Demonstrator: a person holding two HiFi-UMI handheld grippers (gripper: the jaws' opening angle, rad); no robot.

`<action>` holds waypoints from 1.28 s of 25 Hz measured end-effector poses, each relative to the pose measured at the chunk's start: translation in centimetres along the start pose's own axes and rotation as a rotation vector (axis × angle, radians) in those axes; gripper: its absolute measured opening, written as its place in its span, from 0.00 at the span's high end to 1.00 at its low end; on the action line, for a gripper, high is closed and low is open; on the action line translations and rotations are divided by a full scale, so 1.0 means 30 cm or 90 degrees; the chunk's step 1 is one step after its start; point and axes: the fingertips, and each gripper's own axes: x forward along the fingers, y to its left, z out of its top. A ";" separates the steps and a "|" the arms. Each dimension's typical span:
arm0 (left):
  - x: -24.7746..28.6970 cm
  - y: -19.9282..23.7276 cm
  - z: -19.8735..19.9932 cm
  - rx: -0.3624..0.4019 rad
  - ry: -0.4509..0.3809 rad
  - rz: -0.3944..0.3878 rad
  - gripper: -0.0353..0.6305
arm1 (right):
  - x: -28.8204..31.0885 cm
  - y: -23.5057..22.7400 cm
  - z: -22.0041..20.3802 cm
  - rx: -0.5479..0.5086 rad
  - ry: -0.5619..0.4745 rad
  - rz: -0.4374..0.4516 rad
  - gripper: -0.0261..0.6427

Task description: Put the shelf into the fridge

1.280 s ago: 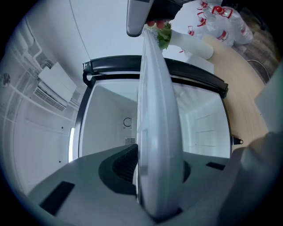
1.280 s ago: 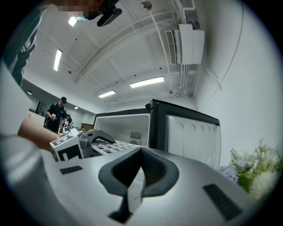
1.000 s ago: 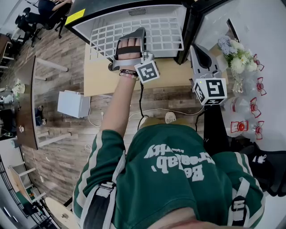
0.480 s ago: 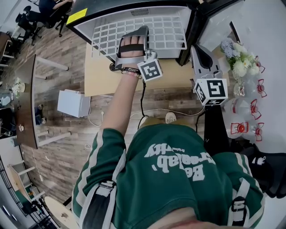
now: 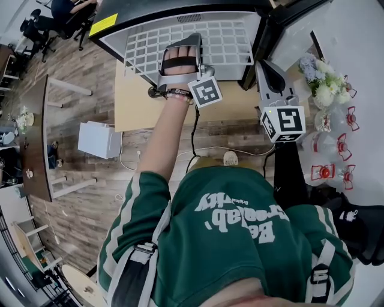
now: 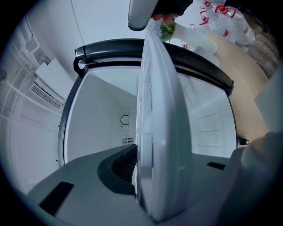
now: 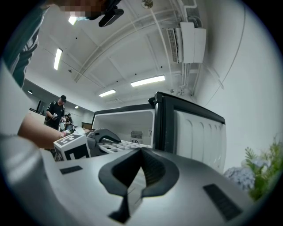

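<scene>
My left claw [image 5: 183, 45] pinches the shelf [image 5: 228, 42], its jaws just easing wider. The shelf sits partway inside the fridge [image 5: 150, 15], so release seems near.

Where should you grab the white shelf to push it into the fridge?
Grip the shelf by its near rim, coming from the person's side. It is a flat grid lying level, and its far part is already in the opening of the fridge, so only that thin near rim is free to pinch and push.

Between my left fingers [image 6: 88, 185]: shelf [image 6: 159, 132], smooth white plastic, slight sheen. Beyond them: fridge [image 6: 97, 114] liner smooth white plastic, rim glossy black. Below: table [image 5: 135, 105], pale matt wood.
</scene>
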 end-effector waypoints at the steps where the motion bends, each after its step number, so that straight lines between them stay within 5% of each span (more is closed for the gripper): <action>1: 0.003 0.000 0.000 0.000 0.000 -0.001 0.80 | 0.003 0.000 0.000 0.000 0.000 0.000 0.96; 32: 0.115 0.011 -0.011 0.005 0.002 -0.034 0.80 | 0.070 0.002 -0.018 -0.002 0.011 -0.002 0.96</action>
